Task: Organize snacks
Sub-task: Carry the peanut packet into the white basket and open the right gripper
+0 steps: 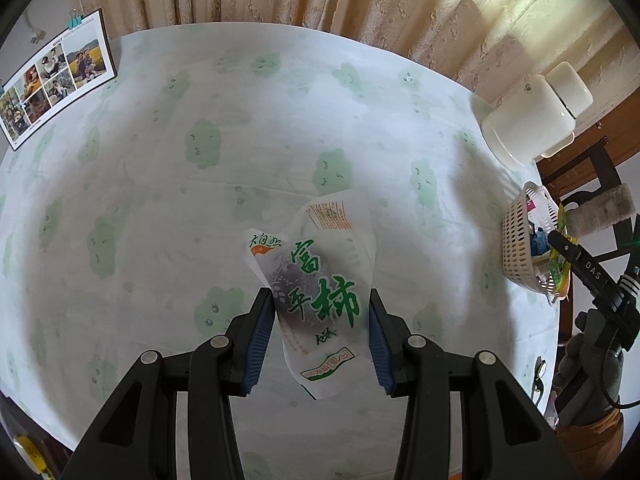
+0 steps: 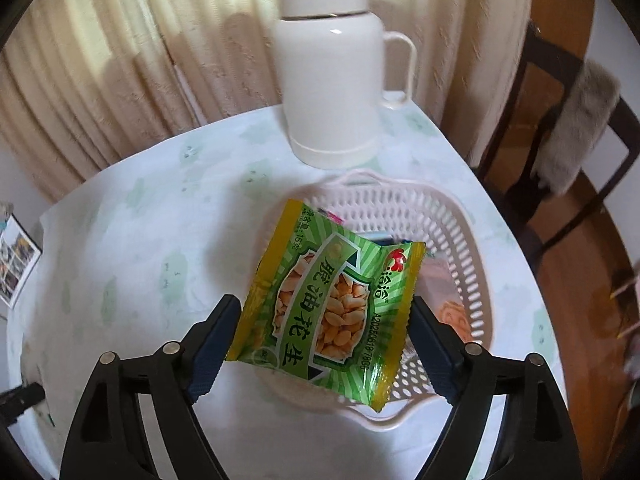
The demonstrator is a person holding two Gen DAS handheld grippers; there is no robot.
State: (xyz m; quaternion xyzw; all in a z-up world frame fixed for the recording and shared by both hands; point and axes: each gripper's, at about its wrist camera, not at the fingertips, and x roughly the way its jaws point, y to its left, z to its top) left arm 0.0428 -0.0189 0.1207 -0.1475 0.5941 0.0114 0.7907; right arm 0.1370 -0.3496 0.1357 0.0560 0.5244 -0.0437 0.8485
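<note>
1. Over the basket (image 2: 452,216) at the surface's (image 2: 140,220) right edge, the right tongs (image 2: 322,346) stand wide; the peanut packet (image 2: 332,304) sits loose between them, ready to drop in.
2. Left tongs (image 1: 322,338) pinch the white persimmon packet (image 1: 320,300) above the surface's middle, probably next for the basket.

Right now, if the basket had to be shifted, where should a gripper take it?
By the near rim handle, from above, one jaw inside and one outside the thin lip. The basket looks too wide to span, and the thermos crowds its far handle. Keep it level: snacks lie inside.
</note>
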